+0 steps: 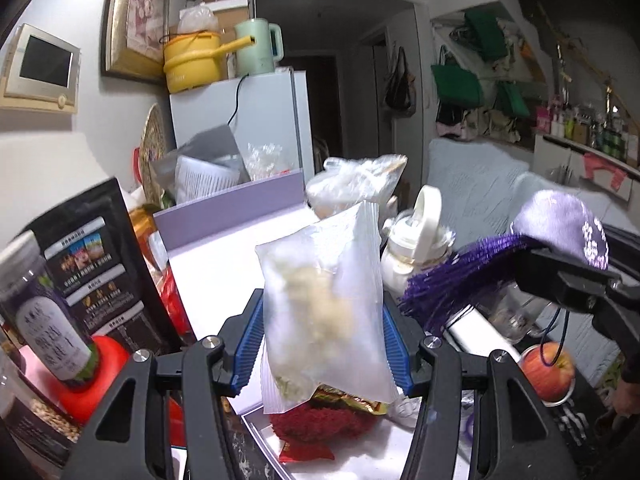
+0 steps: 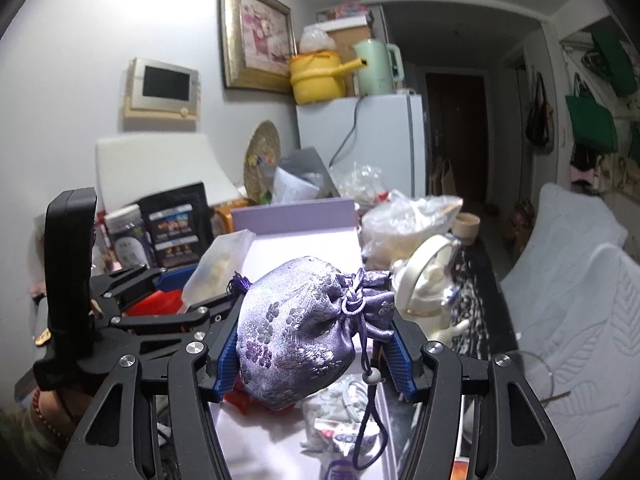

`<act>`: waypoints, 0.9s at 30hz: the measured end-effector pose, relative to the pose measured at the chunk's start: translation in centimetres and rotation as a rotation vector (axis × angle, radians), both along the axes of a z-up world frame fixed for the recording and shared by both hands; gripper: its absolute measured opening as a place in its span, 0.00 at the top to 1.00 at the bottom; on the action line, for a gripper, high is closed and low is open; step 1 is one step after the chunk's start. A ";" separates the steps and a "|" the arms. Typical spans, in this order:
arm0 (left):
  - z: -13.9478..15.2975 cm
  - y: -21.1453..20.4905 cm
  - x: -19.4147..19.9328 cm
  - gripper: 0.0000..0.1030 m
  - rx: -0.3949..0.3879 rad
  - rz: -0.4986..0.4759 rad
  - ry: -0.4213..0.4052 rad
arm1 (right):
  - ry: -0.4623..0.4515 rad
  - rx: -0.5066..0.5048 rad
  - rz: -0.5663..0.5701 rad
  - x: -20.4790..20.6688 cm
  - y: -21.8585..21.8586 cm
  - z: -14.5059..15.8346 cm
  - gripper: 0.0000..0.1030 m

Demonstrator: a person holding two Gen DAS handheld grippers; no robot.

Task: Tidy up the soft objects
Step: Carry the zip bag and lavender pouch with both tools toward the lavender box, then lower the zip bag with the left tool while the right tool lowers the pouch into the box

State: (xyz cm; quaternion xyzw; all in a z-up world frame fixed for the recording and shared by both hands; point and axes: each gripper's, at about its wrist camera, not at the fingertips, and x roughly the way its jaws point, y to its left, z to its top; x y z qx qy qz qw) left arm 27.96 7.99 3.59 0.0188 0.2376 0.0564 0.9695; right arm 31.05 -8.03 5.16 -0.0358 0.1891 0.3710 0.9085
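Both tools tilt slightly downward: left tool (image 1: pixel 322 320) clamps a clear bag (image 1: pixel 324 308), right tool (image 2: pixel 314 344) a purple pouch (image 2: pixel 304 332).

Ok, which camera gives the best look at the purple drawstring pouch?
The right wrist view: the purple pouch fills the frame centre, clamped between the right gripper pads, with its knot and cord visible. The left wrist view shows only part of the pouch and its tassel at the right edge.
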 end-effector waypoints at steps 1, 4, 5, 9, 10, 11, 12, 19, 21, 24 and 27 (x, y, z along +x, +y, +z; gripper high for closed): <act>-0.4 0.0 0.3 0.48 0.009 0.006 0.009 | 0.009 -0.004 0.000 0.4 0.2 -0.4 0.41; -1.8 -0.1 1.1 0.48 0.034 0.018 0.036 | 0.042 -0.023 -0.003 1.4 0.6 -1.7 0.41; -2.2 -0.1 1.4 0.48 0.036 0.018 0.045 | 0.050 -0.026 -0.004 1.7 0.6 -2.0 0.41; -3.7 -0.1 2.3 0.48 0.052 0.031 0.069 | 0.089 -0.065 -0.013 3.0 1.2 -3.2 0.41; -4.2 0.0 2.5 0.48 0.054 0.039 0.071 | 0.097 -0.077 -0.017 3.2 1.3 -3.5 0.41; -4.5 0.1 2.7 0.48 0.055 0.042 0.079 | 0.106 -0.089 -0.020 3.6 1.4 -3.8 0.41; -4.9 0.0 3.1 0.48 0.061 0.030 0.099 | 0.115 -0.099 -0.024 3.8 1.5 -4.0 0.41; -6.8 -0.3 4.0 0.48 0.084 0.013 0.165 | 0.155 -0.146 -0.036 5.0 2.1 -5.7 0.41; -7.3 -0.6 4.2 0.48 0.092 0.010 0.181 | 0.166 -0.159 -0.034 5.3 2.4 -6.1 0.41; -8.1 -0.9 4.6 0.48 0.106 0.003 0.209 | 0.182 -0.180 -0.037 5.8 2.7 -6.9 0.41; -8.5 -1.2 4.8 0.48 0.118 -0.005 0.226 | 0.197 -0.197 -0.043 6.2 2.9 -7.5 0.41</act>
